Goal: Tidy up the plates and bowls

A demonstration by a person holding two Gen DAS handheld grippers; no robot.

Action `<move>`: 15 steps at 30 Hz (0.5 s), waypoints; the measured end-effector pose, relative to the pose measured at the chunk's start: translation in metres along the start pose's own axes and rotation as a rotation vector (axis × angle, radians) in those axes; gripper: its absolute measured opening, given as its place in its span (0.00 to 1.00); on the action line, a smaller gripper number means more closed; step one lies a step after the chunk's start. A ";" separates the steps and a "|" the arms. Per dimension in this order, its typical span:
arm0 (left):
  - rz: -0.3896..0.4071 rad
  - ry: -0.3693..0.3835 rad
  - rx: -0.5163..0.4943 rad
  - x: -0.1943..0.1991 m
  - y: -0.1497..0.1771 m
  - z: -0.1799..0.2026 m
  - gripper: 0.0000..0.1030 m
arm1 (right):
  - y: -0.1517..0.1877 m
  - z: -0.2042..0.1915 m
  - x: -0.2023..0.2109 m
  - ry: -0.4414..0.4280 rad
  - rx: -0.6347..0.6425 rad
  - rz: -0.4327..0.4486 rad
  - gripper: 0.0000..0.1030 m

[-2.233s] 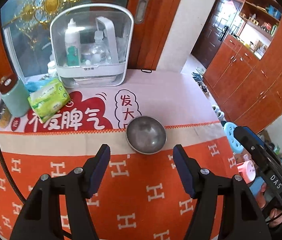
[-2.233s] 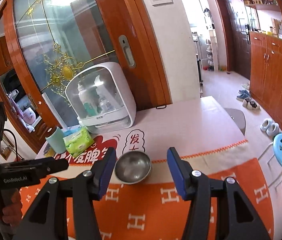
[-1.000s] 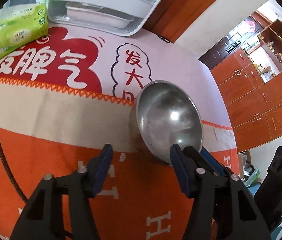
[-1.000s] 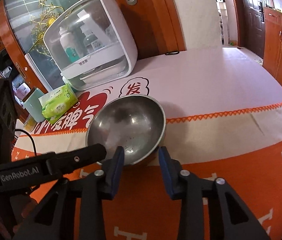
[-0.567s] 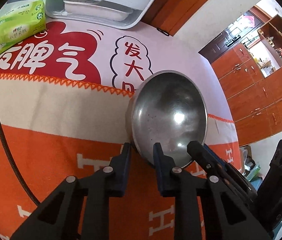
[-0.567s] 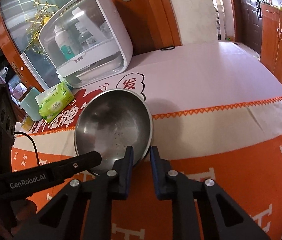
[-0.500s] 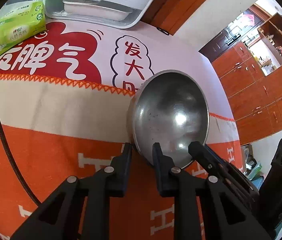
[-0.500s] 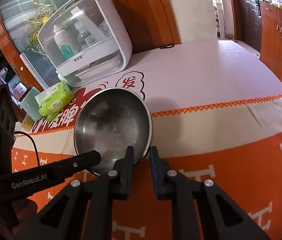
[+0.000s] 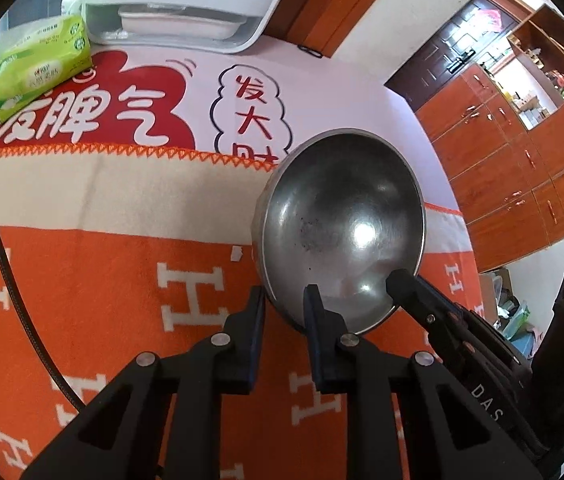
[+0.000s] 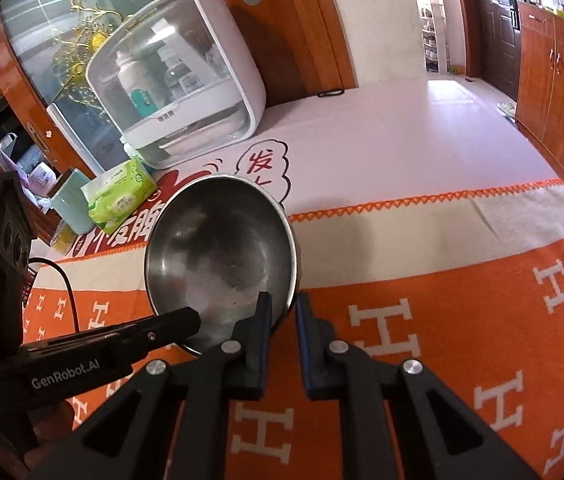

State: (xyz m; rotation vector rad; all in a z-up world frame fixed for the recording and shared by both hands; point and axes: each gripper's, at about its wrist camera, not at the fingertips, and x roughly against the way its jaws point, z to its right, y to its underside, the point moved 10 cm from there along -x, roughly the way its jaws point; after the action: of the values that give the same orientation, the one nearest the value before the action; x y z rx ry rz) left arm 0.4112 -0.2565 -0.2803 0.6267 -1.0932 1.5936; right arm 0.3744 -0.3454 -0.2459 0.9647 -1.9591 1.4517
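A stainless steel bowl [image 9: 341, 236] sits at the centre of both wrist views, over an orange blanket [image 9: 102, 280] patterned with white H letters that covers the worktop. The left gripper [image 9: 283, 302] has its jaws clamped narrowly on the bowl's near rim at about 6 o'clock, one pad inside and one outside. The right gripper [image 10: 283, 308] pinches the rim at about 5 o'clock in its own view, its jaws having just been closing with the rim between them. Whether the bowl is clear of the blanket cannot be told. At 11 o'clock stand a white domed storage box [image 10: 174, 80] of bottles and a green tissue pack [image 10: 120, 196]. The task looks barely begun: one bowl gripped, no plates or stacking place visible.
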 end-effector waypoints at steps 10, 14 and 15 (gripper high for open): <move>0.046 0.007 -0.038 0.051 0.006 0.018 0.16 | -0.006 -0.016 0.052 -0.007 0.010 0.070 0.11; 0.068 0.008 -0.062 0.076 0.014 0.027 0.16 | -0.004 -0.022 0.073 -0.012 0.005 0.100 0.11; 0.073 0.006 -0.068 0.081 0.016 0.029 0.16 | -0.003 -0.022 0.078 -0.014 0.002 0.104 0.11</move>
State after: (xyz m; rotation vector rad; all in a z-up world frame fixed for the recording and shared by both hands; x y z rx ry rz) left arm 0.3677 -0.2447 -0.2052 0.5419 -1.1719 1.6123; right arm 0.3284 -0.3431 -0.1788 0.8871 -2.0459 1.5071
